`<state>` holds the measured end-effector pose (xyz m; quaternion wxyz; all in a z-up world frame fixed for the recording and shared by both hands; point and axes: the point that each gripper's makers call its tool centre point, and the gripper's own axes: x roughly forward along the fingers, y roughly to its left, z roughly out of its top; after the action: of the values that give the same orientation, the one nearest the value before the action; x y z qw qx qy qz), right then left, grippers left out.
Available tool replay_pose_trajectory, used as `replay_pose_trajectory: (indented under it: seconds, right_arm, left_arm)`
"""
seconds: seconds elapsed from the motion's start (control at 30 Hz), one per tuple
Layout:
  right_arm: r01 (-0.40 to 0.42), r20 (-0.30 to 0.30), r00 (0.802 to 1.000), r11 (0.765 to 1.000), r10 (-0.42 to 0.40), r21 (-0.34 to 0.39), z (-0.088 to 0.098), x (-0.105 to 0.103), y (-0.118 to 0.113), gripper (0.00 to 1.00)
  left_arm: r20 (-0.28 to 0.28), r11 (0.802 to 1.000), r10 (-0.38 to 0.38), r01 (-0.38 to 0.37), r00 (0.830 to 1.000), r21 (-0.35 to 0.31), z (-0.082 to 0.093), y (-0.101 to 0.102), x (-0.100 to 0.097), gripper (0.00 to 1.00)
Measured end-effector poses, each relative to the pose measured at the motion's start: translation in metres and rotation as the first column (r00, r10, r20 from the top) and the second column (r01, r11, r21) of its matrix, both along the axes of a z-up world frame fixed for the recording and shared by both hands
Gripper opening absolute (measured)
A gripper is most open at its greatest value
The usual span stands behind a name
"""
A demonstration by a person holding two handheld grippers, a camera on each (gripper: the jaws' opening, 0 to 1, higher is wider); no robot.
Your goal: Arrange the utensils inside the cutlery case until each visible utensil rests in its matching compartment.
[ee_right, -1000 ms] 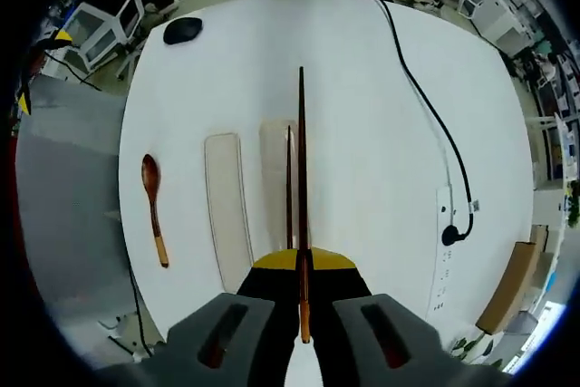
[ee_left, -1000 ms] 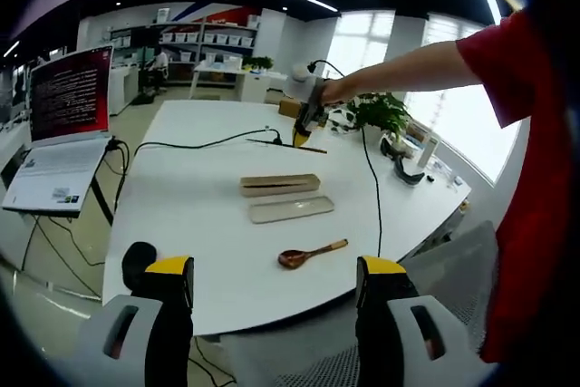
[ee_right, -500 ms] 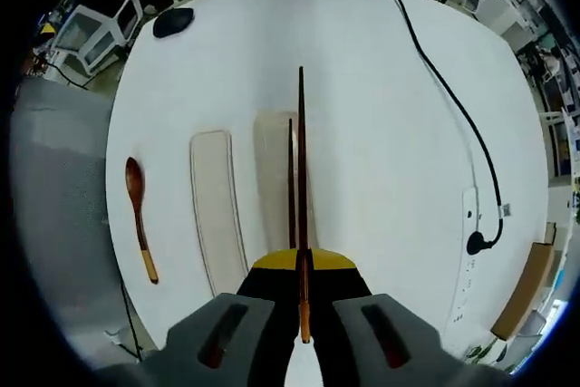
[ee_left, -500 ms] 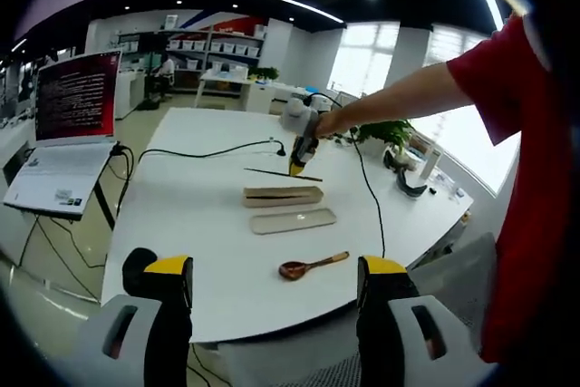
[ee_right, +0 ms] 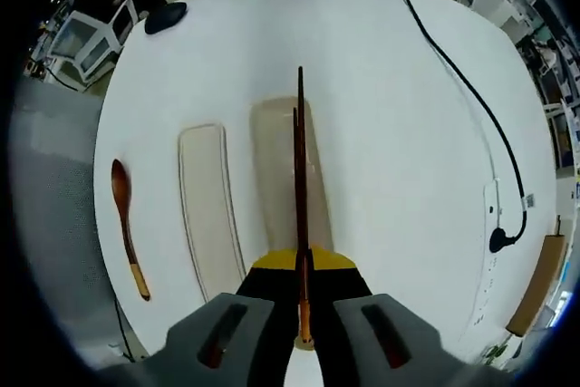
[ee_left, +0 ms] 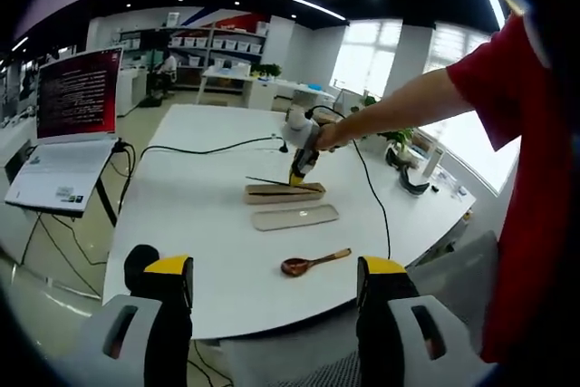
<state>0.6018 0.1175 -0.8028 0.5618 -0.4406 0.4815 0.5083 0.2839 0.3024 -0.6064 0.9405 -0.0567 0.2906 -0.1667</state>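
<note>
On the white table (ee_left: 181,215) lie a beige cutlery case base (ee_left: 284,192), its flat lid (ee_left: 294,217) beside it, and a brown wooden spoon (ee_left: 314,262) nearer the front edge. My right gripper (ee_left: 297,168) hangs over the base's far end, shut on dark chopsticks (ee_left: 270,182). In the right gripper view, the chopsticks (ee_right: 299,160) run from my right gripper (ee_right: 302,265) lengthwise over the case base (ee_right: 276,178). The lid (ee_right: 208,201) and spoon (ee_right: 125,228) lie to its left. My left gripper (ee_left: 275,269) stands open, off the table's near edge, holding nothing.
A laptop (ee_left: 54,169) and a red-lit screen (ee_left: 77,92) stand left of the table. A black cable (ee_left: 199,147) crosses the far tabletop and reaches a power strip (ee_right: 494,215). A black mouse (ee_right: 166,15) sits near the table edge. A person's red sleeve (ee_left: 526,178) is at right.
My right gripper has brought the chopsticks down and closer to the case base, and they now lie over its length. The left gripper has stayed open and held still.
</note>
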Motion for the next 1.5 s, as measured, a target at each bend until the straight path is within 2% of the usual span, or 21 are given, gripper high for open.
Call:
replay_pose_trajectory:
  seconds: [0.1,0.13,0.3,0.5,0.83,1.17,1.5]
  right_arm:
    - [0.024,-0.002,1.0,1.0,-0.024,0.003,-0.009,0.002,-0.001,0.0]
    - [0.026,-0.002,1.0,1.0,-0.026,0.004,-0.005,0.0,-0.001,0.0]
    - [0.014,-0.006,1.0,1.0,-0.014,-0.011,-0.01,-0.005,-0.003,0.0]
    - [0.017,0.001,1.0,1.0,-0.016,-0.019,-0.009,-0.014,-0.003,0.0]
    - [0.036,0.002,0.999,0.999,-0.036,-0.023,-0.019,-0.008,-0.005,0.0]
    - [0.004,0.0,1.0,0.999,-0.004,-0.044,-0.022,-0.012,-0.009,0.0]
    - [0.054,0.001,0.999,0.998,-0.054,-0.036,-0.019,-0.01,-0.009,0.02]
  left_arm:
    - [-0.005,1.0,-0.003,0.003,1.0,0.004,-0.002,0.0,-0.001,0.75]
    - [-0.005,1.0,-0.001,0.001,1.0,0.001,-0.002,0.0,-0.001,0.75]
    - [-0.008,1.0,-0.006,0.006,1.0,0.006,-0.005,-0.003,0.001,0.74]
    - [-0.02,1.0,-0.021,0.021,1.0,0.003,-0.006,-0.003,0.001,0.75]
    - [-0.021,1.0,-0.013,0.014,1.0,0.006,-0.007,-0.001,0.002,0.75]
    - [-0.021,1.0,-0.018,0.018,1.0,0.004,-0.008,-0.005,0.002,0.74]
    - [-0.025,1.0,-0.017,0.017,1.0,0.013,-0.008,-0.003,0.001,0.74]
